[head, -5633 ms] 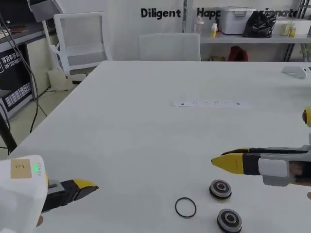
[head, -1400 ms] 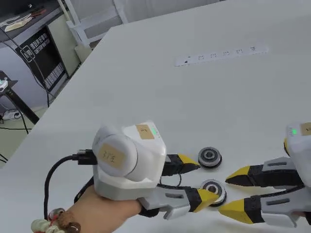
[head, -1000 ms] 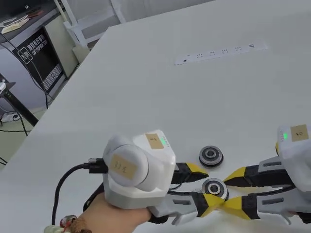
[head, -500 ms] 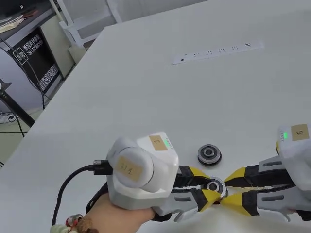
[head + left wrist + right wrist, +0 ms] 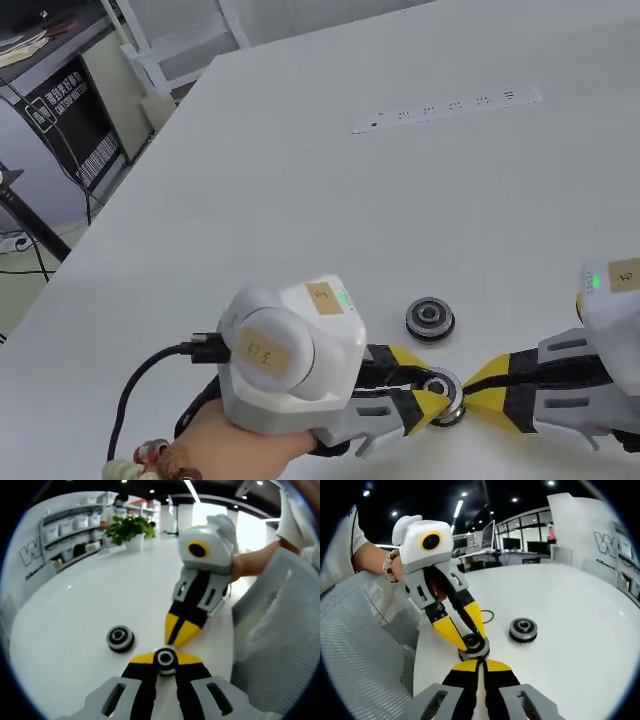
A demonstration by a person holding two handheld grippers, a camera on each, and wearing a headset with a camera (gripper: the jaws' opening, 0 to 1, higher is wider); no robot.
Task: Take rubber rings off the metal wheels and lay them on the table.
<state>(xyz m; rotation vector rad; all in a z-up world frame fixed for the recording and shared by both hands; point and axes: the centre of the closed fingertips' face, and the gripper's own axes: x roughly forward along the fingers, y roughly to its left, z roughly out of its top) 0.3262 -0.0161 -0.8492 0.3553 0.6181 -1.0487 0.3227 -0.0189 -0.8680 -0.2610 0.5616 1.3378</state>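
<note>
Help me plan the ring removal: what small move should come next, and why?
Probably draw the right tool back from the near wheel to start the peel: the left tool clamps that wheel, and the right tool's shut tips meet its rim.

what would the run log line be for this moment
left gripper: shut on near wheel | right gripper: shut, tips at that wheel's rim | far wheel: free on table | loose ring: on table

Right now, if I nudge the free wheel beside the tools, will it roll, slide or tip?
The free wheel lies flat on the table, so it would probably slide, not roll. It looks like solid metal, so likely heavy for its size. Low and wide, it seems unlikely to tip.
</note>
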